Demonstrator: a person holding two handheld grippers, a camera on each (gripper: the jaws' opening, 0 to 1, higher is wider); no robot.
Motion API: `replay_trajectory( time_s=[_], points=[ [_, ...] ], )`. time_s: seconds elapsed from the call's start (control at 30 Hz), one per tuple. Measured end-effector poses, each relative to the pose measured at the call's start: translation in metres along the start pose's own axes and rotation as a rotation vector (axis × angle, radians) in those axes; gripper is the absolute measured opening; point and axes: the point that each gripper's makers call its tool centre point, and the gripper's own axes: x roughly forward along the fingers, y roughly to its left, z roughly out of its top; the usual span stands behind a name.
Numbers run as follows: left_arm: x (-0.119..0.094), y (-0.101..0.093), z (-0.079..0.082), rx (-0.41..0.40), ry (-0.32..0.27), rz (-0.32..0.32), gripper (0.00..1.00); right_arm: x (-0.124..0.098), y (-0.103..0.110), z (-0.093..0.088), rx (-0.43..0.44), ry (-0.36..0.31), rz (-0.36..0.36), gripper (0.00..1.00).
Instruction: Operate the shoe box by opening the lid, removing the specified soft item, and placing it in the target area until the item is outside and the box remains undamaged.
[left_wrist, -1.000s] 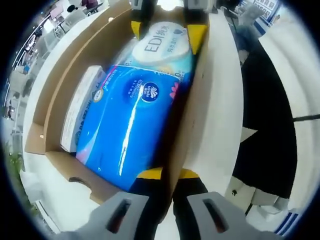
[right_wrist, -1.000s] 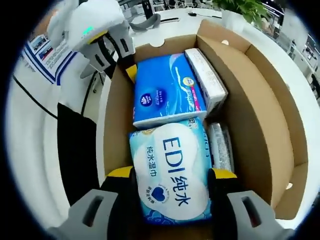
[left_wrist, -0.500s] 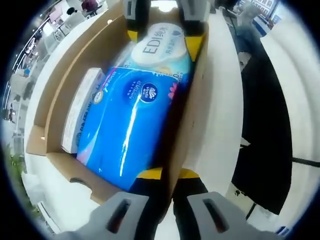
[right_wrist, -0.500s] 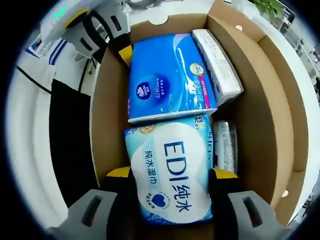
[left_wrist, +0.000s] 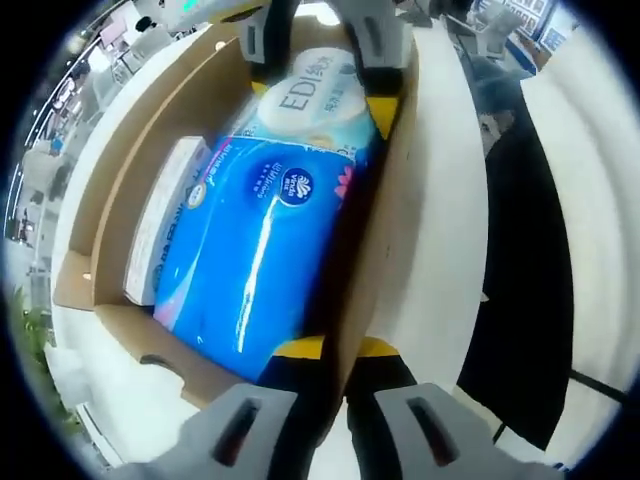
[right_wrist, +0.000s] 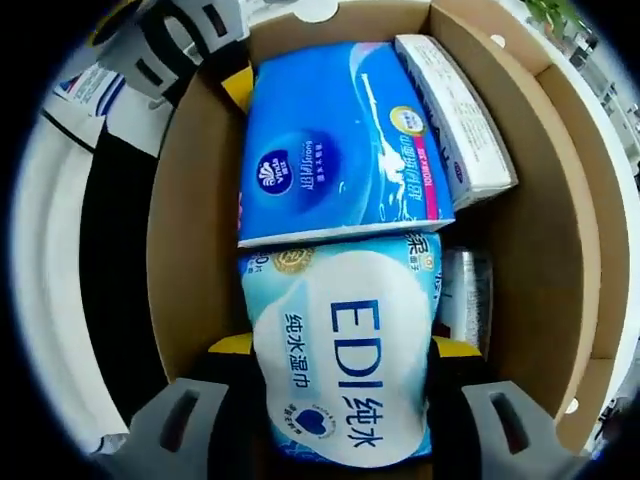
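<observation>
Right gripper (right_wrist: 340, 375): nearest item in the right gripper view; jaws straddle the wet-wipe pack (right_wrist: 345, 350) and pinch it by its two long sides, yellow pads against the wrapper. Judged purpose: a side grip lets the soft pack be lifted straight up without dragging on the cardboard.

Wet-wipe pack: pale blue wrapper, large white label, lying flat at the near end of the shoe box (right_wrist: 190, 200), inside its walls. Judged to be the soft item called for; not yet outside.

Blue tissue pack (right_wrist: 335, 140): directly beyond the wet-wipe pack, touching it edge to edge, glossy, tilted slightly. It fills most of the box's far half, which explains the tight fit.

White carton (right_wrist: 455, 115): slim, wedged between the blue tissue pack and the box's side wall.

Silvery wrapped item (right_wrist: 462, 300): beside the wet-wipe pack, low against the same wall; kind cannot be told.

Left gripper (left_wrist: 325, 350): at the far end, jaws closed on the box's side wall, one inside, one outside. Judged purpose: to hold the box steady during the lift, so it neither rises nor tears.

Lid: already open.

White table (left_wrist: 440, 200): bears the box; target area cannot be told.
</observation>
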Motion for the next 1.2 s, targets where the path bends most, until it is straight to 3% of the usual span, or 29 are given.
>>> replay_trajectory(
  time_s=[0.13, 0.23, 1.2],
  points=[
    [0.000, 0.000, 0.000, -0.015, 0.003, -0.007, 0.05, 0.007, -0.006, -0.002, -0.034, 0.079, -0.068, 0.68],
    [0.000, 0.000, 0.000, -0.014, 0.004, -0.009, 0.05, 0.011, -0.004, -0.004, -0.015, 0.136, -0.057, 0.68],
    [0.000, 0.000, 0.001, -0.008, 0.003, -0.013, 0.05, 0.012, -0.007, -0.007, -0.022, 0.142, -0.064, 0.68]
  ],
)
